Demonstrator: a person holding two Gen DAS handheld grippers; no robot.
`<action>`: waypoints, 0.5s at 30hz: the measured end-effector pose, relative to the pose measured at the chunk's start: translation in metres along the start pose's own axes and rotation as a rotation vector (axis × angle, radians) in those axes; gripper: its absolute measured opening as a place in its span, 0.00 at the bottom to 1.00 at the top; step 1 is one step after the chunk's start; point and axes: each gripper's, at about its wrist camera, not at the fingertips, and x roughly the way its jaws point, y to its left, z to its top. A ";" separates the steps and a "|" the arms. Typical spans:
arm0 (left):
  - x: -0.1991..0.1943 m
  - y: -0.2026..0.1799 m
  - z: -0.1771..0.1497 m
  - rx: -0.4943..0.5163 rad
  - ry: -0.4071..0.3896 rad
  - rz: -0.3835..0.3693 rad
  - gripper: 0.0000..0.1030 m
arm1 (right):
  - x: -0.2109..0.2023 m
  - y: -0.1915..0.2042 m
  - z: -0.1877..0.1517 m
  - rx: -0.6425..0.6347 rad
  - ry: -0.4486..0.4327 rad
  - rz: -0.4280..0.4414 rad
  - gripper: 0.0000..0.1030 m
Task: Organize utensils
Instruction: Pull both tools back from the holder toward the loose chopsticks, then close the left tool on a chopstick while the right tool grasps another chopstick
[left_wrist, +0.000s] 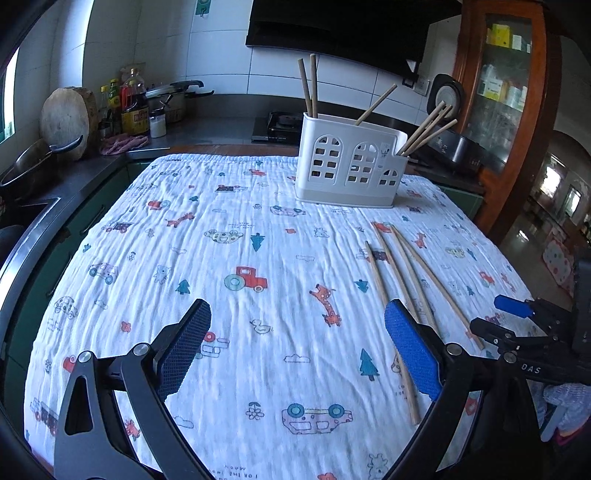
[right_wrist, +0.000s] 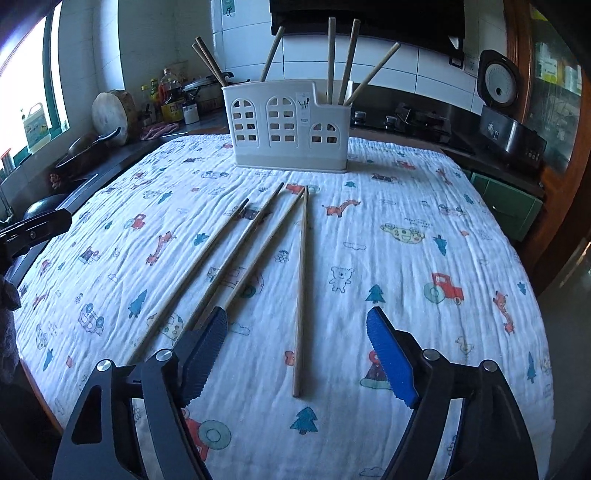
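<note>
Blue ribbed pads line both grippers, each mounted on black metal arms. The left gripper (left_wrist: 297, 350) is spread wide with nothing between its fingers; it hangs over the near part of the table, above bare cloth. The right gripper (right_wrist: 297, 354) is just as wide open and grips nothing; one wooden chopstick (right_wrist: 300, 291) lies on the cloth in the gap between its fingers, touching neither pad. Three more chopsticks (right_wrist: 229, 258) fan out to the left of that one, thin, round and pale brown, their far tips pointing at the holder. The white plastic holder (right_wrist: 290, 127), pierced with arched window-shaped holes, stands near the far edge of the table with several chopsticks upright or leaning in its compartments. A crinkled white tablecloth (right_wrist: 406, 258) printed with cars, giraffes and trees covers the table.
</note>
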 end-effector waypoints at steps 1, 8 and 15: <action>0.001 0.000 -0.001 -0.001 0.004 -0.002 0.91 | 0.003 -0.001 -0.002 0.007 0.010 0.009 0.66; 0.007 -0.008 -0.012 0.007 0.036 -0.025 0.91 | 0.017 -0.004 -0.005 0.029 0.055 0.030 0.45; 0.014 -0.015 -0.022 0.006 0.080 -0.049 0.91 | 0.027 -0.005 -0.008 0.044 0.088 0.038 0.28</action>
